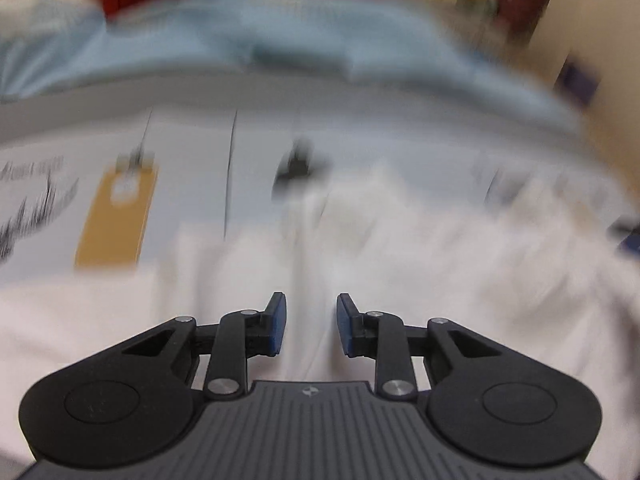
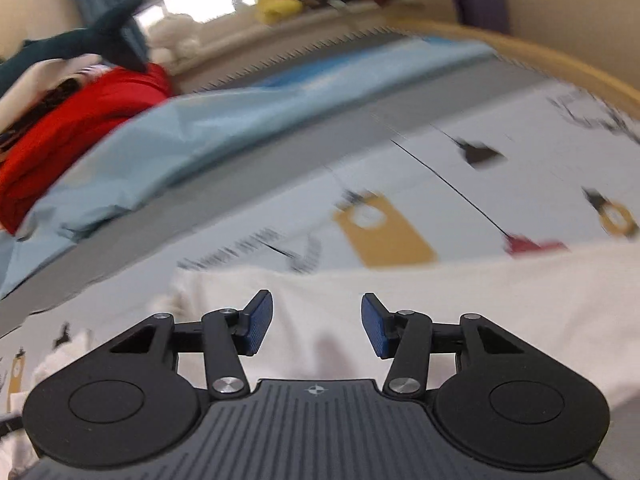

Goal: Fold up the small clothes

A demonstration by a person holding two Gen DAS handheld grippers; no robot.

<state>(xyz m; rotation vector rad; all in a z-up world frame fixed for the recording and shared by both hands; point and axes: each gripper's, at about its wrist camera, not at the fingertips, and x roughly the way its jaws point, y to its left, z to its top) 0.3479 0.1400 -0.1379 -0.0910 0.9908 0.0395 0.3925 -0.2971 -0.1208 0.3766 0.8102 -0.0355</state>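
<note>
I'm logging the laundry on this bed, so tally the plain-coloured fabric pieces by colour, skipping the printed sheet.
White: 1, the white garment spread under both sets of open fingers.
Red: 1, the red cloth bunched at the back.
Light blue: 1, the light blue fabric lying beside the red one.
Total: 3

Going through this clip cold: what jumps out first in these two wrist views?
The bright red cloth heaped at the far left of the bed, with a dark teal plush shark above it, catches the eye first. Next comes the white garment spread on the patterned sheet under both claws. The left claw and right claw are open over it, gripping nothing.
</note>
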